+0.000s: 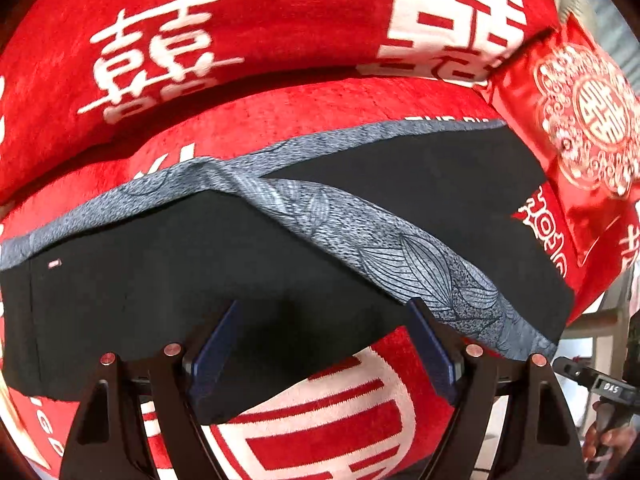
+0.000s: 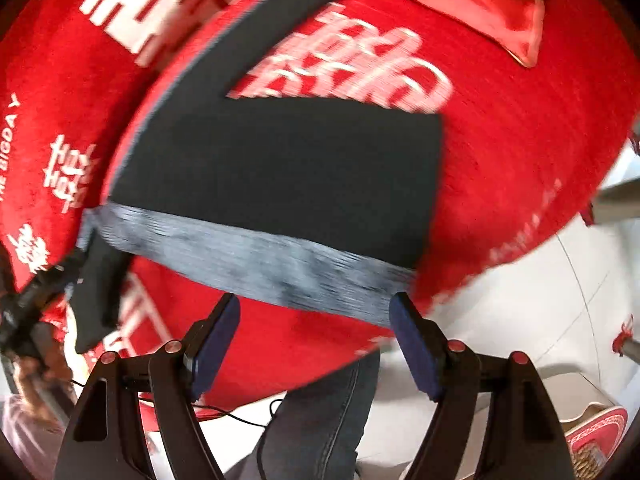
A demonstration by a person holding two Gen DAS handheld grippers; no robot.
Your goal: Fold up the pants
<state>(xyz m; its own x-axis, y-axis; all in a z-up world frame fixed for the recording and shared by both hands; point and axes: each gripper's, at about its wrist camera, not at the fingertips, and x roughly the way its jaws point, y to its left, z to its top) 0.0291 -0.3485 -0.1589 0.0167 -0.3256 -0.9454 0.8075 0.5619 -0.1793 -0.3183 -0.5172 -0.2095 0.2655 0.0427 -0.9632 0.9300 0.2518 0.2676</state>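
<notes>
Clearly both grippers hang over the sofa with jaws spread wide and nothing between them. The black pants (image 1: pixel 224 264) lie flat on the red sofa cover (image 1: pixel 280 40) printed with white double-happiness characters, a grey leaf-patterned side stripe (image 1: pixel 400 256) running along each leg; one leg crosses over the other, so a first fold looks partly made. The left gripper (image 1: pixel 324 344) hovers low above the near black edge, its blue pads apart on either side of the cloth. The right gripper (image 2: pixel 316 332) stands just short of the grey stripe at the pants' near edge, also open; that view is blurred by motion. A red satin cushion (image 1: pixel 572 120) sits at the far end, touching the pants there. I'd judge the fabric light, limp and a little slick, likely to sag and slide if pinched mid-panel; the stitched stripe edge or a hem corner should give a firmer bite.
</notes>
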